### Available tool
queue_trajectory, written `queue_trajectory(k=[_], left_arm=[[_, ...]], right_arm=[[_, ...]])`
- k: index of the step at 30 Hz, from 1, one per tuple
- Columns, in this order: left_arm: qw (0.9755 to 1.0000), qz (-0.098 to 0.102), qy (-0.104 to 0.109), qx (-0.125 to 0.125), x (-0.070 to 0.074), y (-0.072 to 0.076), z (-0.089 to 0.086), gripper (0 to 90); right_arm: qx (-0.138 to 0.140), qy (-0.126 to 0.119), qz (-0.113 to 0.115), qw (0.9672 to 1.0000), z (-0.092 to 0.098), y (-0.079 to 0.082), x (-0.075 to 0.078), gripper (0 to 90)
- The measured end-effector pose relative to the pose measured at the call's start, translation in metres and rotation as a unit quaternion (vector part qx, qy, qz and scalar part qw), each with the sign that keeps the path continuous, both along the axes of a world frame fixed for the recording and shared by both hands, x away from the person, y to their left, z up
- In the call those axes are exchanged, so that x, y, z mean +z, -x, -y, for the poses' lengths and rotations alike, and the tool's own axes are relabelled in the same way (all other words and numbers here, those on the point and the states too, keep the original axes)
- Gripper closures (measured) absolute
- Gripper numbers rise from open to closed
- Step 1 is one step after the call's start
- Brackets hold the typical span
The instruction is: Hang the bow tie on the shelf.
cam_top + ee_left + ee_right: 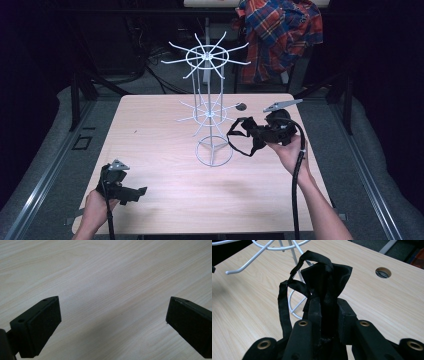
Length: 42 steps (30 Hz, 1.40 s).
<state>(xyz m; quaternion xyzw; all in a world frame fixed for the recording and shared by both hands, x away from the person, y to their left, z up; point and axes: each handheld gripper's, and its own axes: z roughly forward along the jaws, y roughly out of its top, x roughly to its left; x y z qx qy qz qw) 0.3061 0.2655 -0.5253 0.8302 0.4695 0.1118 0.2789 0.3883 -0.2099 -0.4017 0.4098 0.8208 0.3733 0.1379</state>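
- We see a black cloth pouch [329, 285] bunched upright, pinched at its lower part above the table.
- Its black strap [239, 139] loops loosely beside the white wire rack [210, 107].

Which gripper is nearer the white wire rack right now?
Right. The right gripper, shut on a black strapped pouch, sits just beside the white wire rack. The left gripper rests open near the table's front left corner, well away.

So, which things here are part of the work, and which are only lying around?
Part of the work:
- black pouch with strap, clamped in the right gripper
- white wire rack, just beside the pouch
- left gripper, open over bare table

Lying around:
- plaid shirt behind the table
- round cable hole in the tabletop
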Motion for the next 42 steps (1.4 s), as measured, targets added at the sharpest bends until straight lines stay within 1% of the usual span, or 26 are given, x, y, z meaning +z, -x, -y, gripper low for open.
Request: queue_trajectory(k=[5,6,8,9,10,16,18,19,23,24,27,28,29,31,34,35,39,42], left_arm=[[1.0,0.0,0.001,-0.001,0.0,0.0,0.0,0.0],[1.0,0.003,0.0,0.0,0.0,0.0,0.001,0.0],[1.0,0.003,0.0,0.0,0.0,0.0,0.001,0.0],[1.0,0.003,0.0,0.0,0.0,0.0,0.0,0.0],[1.0,0.003,0.0,0.0,0.0,0.0,0.0,0.0],[1.0,0.002,0.0,0.0,0.0,0.001,0.0,0.0],[1.0,0.001,0.0,-0.001,0.0,0.001,0.0,0.0],[1.0,-0.002,0.0,-0.004,0.0,0.001,0.0,0.0],[1.0,-0.003,-0.001,-0.003,-0.001,0.001,0.0,0.0],[1.0,-0.003,-0.001,-0.003,-0.001,0.001,0.0,0.0],[1.0,0.0,-0.002,-0.002,-0.001,0.001,0.0,0.0],[1.0,-0.004,-0.002,-0.004,0.0,0.001,0.0,0.0],[1.0,-0.003,-0.002,-0.004,-0.001,0.001,0.0,0.0],[1.0,-0.004,-0.003,-0.004,-0.001,0.0,0.0,0.0],[1.0,-0.005,-0.003,-0.005,-0.001,0.0,0.001,0.0],[1.0,-0.002,-0.005,-0.003,-0.002,0.0,0.001,0.0],[1.0,-0.005,0.0,-0.006,-0.001,0.0,0.002,0.0],[0.9999,-0.007,-0.002,-0.011,-0.002,-0.001,0.004,0.0]], right_arm=[[0.0,-0.001,-0.001,1.0,-0.001,0.0,-0.003,75.9],[0.0,0.003,-0.007,1.0,-0.002,-0.001,-0.004,75.9],[0.002,0.004,-0.006,1.0,-0.004,-0.002,-0.006,75.8],[0.003,0.005,-0.011,0.9999,-0.006,-0.003,-0.007,75.9],[0.003,0.005,-0.009,0.9999,-0.007,-0.003,-0.008,75.9],[0.013,0.01,-0.009,0.9998,-0.017,-0.005,-0.01,75.8],[0.018,0.007,-0.007,0.9998,-0.019,-0.005,-0.01,75.8],[0.018,0.007,-0.009,0.9998,-0.02,-0.005,-0.011,75.8],[0.028,0.013,-0.012,0.9994,-0.024,-0.006,-0.012,75.8],[0.028,0.009,-0.01,0.9995,-0.025,-0.005,-0.013,75.8],[0.031,0.016,-0.015,0.9993,-0.027,-0.005,-0.013,75.8],[0.031,0.011,-0.013,0.9994,-0.028,-0.005,-0.014,75.8],[0.035,0.015,-0.014,0.9992,-0.028,-0.005,-0.014,75.8],[0.038,0.013,-0.016,0.999,-0.029,-0.004,-0.015,75.8],[0.045,0.019,-0.017,0.9987,-0.033,-0.003,-0.017,75.8],[0.049,0.022,-0.019,0.9984,-0.035,-0.003,-0.017,75.7],[0.052,0.019,-0.017,0.9983,-0.039,-0.001,-0.019,75.7],[0.056,0.019,-0.018,0.9981,-0.041,-0.001,-0.02,75.6]])
